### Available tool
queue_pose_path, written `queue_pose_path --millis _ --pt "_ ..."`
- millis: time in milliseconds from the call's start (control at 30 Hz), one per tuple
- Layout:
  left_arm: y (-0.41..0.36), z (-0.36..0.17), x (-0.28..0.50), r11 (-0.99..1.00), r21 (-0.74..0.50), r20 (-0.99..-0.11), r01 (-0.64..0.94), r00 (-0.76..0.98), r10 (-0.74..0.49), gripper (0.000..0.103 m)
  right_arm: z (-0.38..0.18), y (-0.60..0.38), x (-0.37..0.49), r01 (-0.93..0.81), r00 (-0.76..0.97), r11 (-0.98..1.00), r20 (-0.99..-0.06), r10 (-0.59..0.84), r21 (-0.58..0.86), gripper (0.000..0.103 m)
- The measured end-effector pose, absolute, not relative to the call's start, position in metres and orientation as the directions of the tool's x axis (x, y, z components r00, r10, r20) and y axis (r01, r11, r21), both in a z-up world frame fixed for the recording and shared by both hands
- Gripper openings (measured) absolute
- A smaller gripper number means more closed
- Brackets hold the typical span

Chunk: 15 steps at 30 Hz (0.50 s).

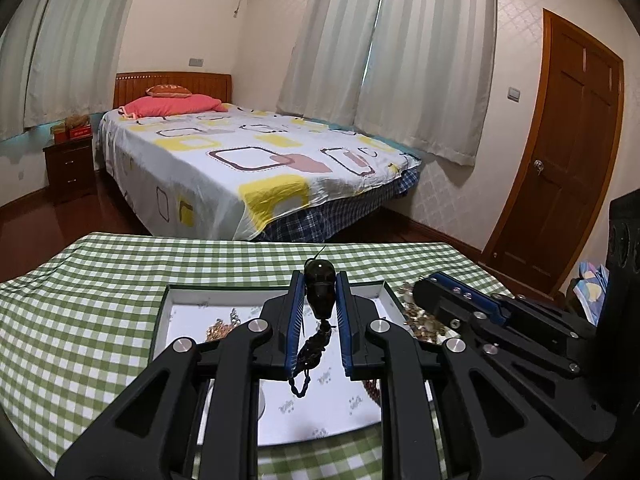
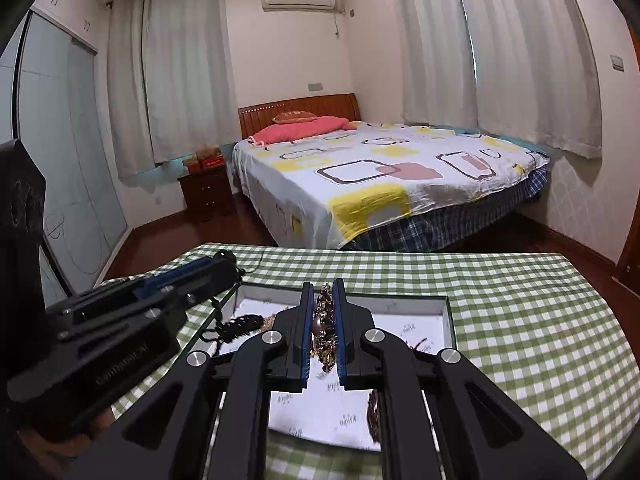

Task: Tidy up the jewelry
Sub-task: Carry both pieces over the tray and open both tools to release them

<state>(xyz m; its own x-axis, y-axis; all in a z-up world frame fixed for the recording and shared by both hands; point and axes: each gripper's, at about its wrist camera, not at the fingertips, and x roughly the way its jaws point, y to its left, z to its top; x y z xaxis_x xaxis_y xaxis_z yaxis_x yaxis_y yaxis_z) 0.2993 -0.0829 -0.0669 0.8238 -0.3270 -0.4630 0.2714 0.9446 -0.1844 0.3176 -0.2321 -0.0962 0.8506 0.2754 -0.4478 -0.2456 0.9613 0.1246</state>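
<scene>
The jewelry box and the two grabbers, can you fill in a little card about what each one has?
left gripper: jaws closed on a dark pendant with a braided cord hanging below
right gripper: jaws closed on a gold chain bundle
jewelry box: open, white lining, some pieces lying inside
box sits on: green checked tablecloth
behind table: bed with patterned sheet

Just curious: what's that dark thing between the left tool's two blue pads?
A black carved pendant on a knotted cord, pinched by the left hand-held gripper, in the left wrist view.
</scene>
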Motion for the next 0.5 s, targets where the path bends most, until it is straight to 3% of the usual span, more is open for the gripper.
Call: queue_pose_path --millis 500 --pt "-0.089 -0.172 0.349 0.958 -0.187 -0.646 0.217 0.708 -0.286 0.016 -0.193 -0.229 0.37 -0.224 0.735 0.962 -0.621 0.272 0.156 0.01"
